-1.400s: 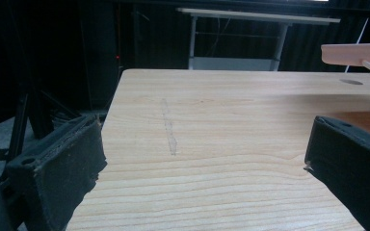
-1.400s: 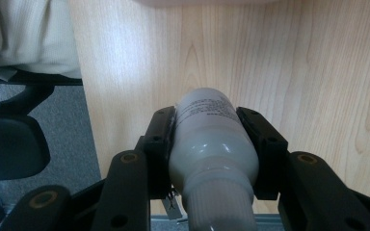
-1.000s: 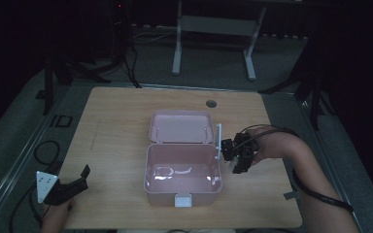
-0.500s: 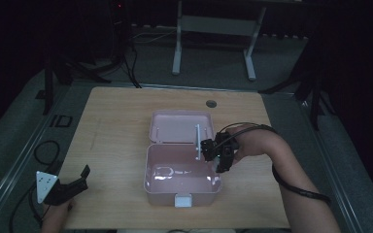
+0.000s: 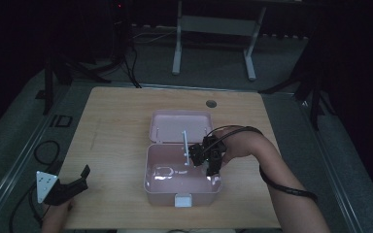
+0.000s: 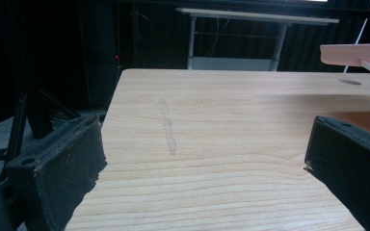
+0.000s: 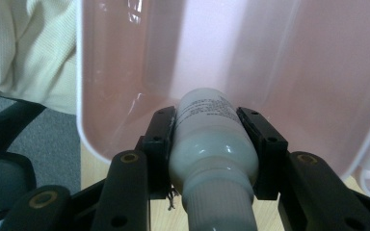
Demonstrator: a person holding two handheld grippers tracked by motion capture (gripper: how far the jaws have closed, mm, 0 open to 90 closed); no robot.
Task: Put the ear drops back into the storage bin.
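An open pink plastic box stands in the middle of the wooden table, its lid laid back behind it. My right gripper hangs over the right part of the box, pointing down into it. In the right gripper view it is shut on a white bottle, ribbed neck towards the camera, with the pink box wall just ahead. A thin white stick rises beside this gripper. My left gripper rests open and empty at the table's front left corner, its jaws wide apart over bare wood.
A small round hole marks the table's far side. A cable trails along the right forearm. Dark stands and a desk frame lie beyond the table. A pale garment hangs behind the box in the right gripper view.
The right gripper has carried the bottle leftwards from the box's right edge to above its inside, sinking a little. The left gripper has stayed put.
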